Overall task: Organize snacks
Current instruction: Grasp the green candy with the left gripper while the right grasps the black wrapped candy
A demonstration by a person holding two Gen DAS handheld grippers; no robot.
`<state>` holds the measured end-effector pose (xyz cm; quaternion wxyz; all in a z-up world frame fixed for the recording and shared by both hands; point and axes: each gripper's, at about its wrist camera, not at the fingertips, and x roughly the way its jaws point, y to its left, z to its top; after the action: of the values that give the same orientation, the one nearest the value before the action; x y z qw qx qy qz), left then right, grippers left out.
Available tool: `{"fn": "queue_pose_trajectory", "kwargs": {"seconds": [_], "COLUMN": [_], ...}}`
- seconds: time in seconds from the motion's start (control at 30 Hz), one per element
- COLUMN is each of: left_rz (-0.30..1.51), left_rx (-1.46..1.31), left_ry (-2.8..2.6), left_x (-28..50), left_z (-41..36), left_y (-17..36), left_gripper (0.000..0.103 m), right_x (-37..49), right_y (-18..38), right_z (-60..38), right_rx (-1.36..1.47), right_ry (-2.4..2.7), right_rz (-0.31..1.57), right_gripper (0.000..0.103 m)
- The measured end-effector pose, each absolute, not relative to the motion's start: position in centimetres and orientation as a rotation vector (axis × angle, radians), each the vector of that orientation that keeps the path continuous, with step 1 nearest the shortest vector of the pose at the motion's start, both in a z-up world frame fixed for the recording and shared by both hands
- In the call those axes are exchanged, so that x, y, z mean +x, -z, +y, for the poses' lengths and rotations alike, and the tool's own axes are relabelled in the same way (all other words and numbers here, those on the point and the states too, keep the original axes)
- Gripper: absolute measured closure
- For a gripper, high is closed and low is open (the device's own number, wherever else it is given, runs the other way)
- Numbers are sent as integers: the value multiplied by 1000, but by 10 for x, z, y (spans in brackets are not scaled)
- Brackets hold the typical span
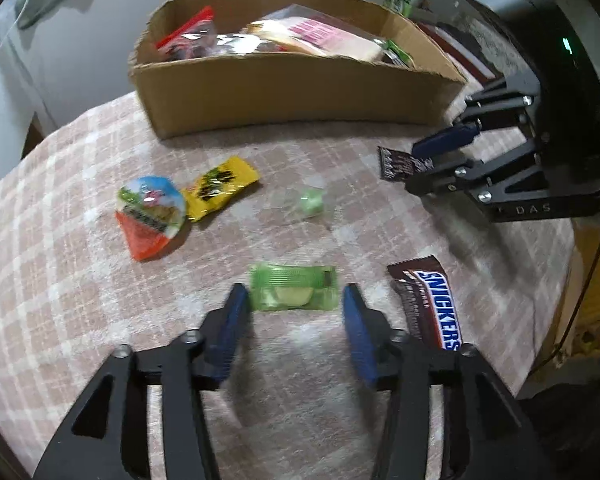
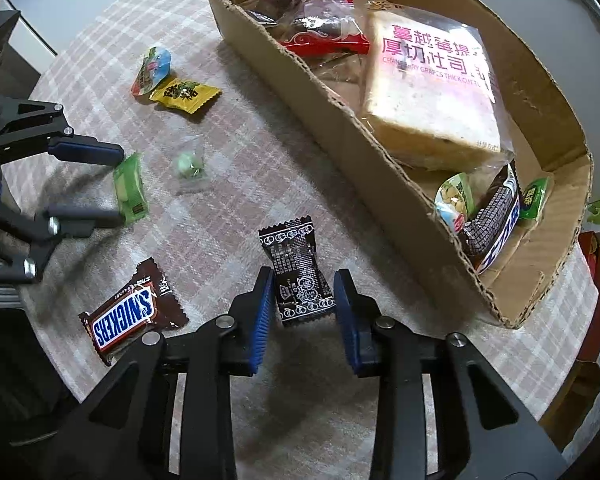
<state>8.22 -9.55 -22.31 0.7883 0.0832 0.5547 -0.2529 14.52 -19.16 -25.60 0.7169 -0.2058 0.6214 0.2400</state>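
Jaws open on both: left gripper (image 1: 294, 300) straddles one green packet (image 1: 293, 287), right gripper (image 2: 302, 292) one black packet (image 2: 298, 276).

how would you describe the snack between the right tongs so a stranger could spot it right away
Start at the cardboard box on the checked tablecloth; just in front of its long wall, between the open right tongs, lies a small black candy wrapper. It alone is black with white line drawings; the nearby Snickers bar is brown.

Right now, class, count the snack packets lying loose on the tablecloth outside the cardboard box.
6: green packet between the left gripper fingers; black packet between the right gripper fingers; Snickers bar; clear-wrapped green candy; yellow packet; orange-blue packet. More may lie out of view.
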Motion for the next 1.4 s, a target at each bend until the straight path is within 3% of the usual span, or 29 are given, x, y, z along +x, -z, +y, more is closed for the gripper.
{"fn": "queue_pose_trajectory", "kwargs": {"seconds": [0.13,0.2,0.27,0.47,0.53,0.83,1.0,1.4], "left_rz": [1134,1115,1109,1098,1100,1095,1073,1082], "left_rx": [319,296,256,178,129,67,70,18], "left_ry": [532,513,505,493,485,485,483,483], "left_x": [70,69,70,68,67,64,57,70], "left_z": [-108,-101,-92,-78,-71,-51,-65,-71], "left_y": [226,224,223,222,221,224,220,227], "left_gripper": [49,66,76,81,88,90,98,99], "right_x": [145,146,144,141,139,135,131,130], "right_y": [257,257,258,256,255,249,249,249], "right_z": [-190,-188,-185,-191,-197,-220,-223,-214], "right_rx": [-452,-461,-463,-430,-403,-329,-329,-336], "right_ry": [-526,-519,-514,-511,-511,-513,-515,-510], "right_rz": [1374,1368,1359,1330,1317,1291,1288,1281], "right_gripper": [71,71,72,73,73,75,75,75]}}
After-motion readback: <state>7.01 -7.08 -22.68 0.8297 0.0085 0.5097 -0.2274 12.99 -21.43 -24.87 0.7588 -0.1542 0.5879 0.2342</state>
